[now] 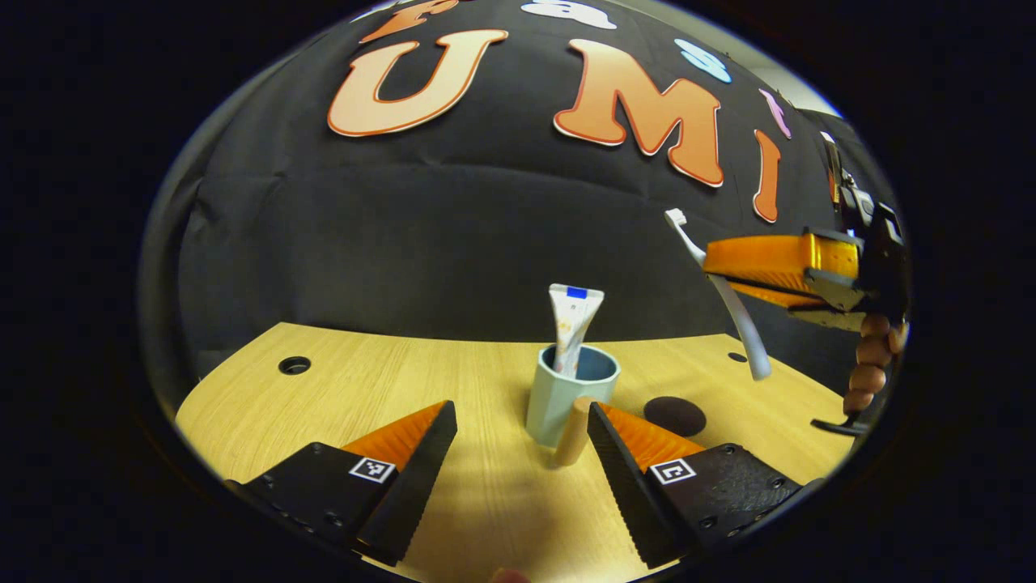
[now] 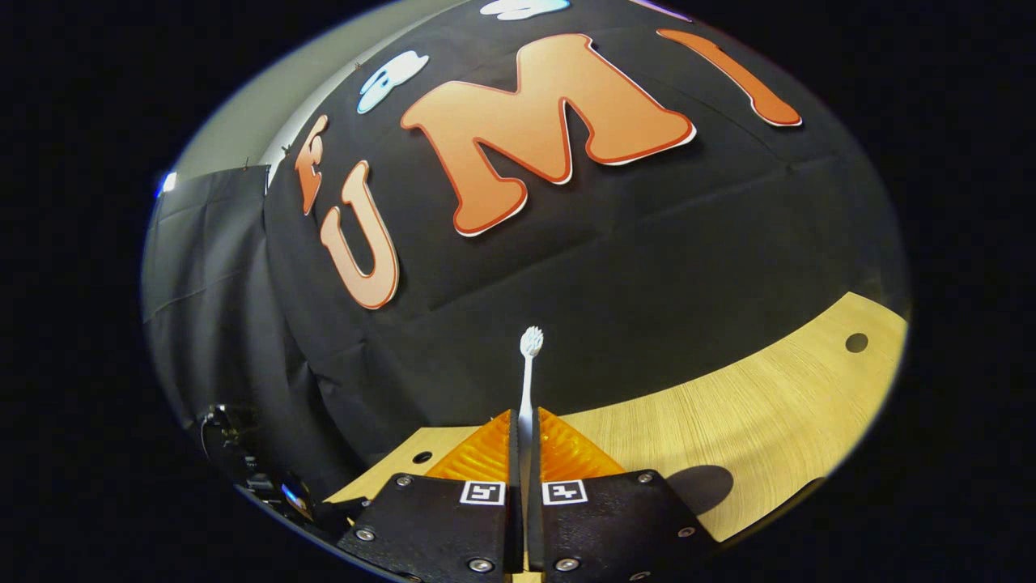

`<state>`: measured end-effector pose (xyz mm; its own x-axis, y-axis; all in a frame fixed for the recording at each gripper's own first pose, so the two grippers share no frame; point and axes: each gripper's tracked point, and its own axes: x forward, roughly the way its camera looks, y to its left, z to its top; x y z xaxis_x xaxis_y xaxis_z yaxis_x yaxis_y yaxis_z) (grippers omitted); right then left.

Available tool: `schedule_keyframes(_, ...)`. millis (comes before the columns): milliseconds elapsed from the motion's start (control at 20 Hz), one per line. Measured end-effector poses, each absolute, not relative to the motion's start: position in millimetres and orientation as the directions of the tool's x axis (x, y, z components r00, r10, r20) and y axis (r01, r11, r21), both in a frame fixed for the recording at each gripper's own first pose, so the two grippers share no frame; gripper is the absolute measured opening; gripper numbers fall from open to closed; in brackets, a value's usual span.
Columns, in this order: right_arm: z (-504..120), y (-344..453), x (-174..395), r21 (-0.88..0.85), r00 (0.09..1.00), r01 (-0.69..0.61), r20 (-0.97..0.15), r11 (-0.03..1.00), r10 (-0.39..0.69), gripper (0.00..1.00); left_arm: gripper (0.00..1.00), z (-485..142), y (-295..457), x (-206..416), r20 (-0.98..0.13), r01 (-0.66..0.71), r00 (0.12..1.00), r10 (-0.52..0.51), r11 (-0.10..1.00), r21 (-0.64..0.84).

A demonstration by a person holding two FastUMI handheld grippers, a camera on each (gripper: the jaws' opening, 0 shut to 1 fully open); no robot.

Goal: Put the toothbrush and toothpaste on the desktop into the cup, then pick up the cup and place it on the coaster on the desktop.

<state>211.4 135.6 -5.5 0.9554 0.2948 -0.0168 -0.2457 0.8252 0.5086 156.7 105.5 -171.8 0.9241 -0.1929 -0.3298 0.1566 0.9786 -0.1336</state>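
In the left gripper view a pale blue cup (image 1: pixel 558 401) with a wooden handle (image 1: pixel 573 433) stands on the wooden desktop (image 1: pixel 388 389). The toothpaste tube (image 1: pixel 575 324) stands upright inside it. My left gripper (image 1: pixel 520 409) is open just in front of the cup, its right finger beside the handle. A dark round coaster (image 1: pixel 674 415) lies right of the cup. Above the coaster my right gripper (image 1: pixel 712 263) holds the white toothbrush (image 1: pixel 732 312) in the air, tilted, bristles up. In the right gripper view the right gripper (image 2: pixel 526 425) is shut on the toothbrush (image 2: pixel 528 380), which points straight up.
The desktop has small cable holes (image 1: pixel 294 365) (image 1: pixel 736 356) (image 2: pixel 856 342) near its back edge, against the black cloth wall. A beaded bracelet (image 1: pixel 870 364) hangs on the hand behind the right gripper. Bare wood lies left of the cup.
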Motion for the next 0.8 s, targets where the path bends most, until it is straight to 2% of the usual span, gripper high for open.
schedule_keyframes(300,-9,148,258,0.535,0.964,-0.225,0.003,0.814,0.265,0.02,0.99,-195,124,151,-0.369,0.114,0.916,-0.159,0.983,-0.141)
schedule_keyframes(600,-20,161,293,0.547,0.971,-0.207,0.011,0.811,0.240,0.02,0.98,-189,132,150,-0.345,0.105,0.927,-0.151,0.983,-0.150)
schedule_keyframes(800,-35,162,312,0.570,0.983,-0.155,0.007,0.807,0.184,0.02,0.98,-189,136,148,-0.341,0.096,0.929,-0.143,0.984,-0.152)
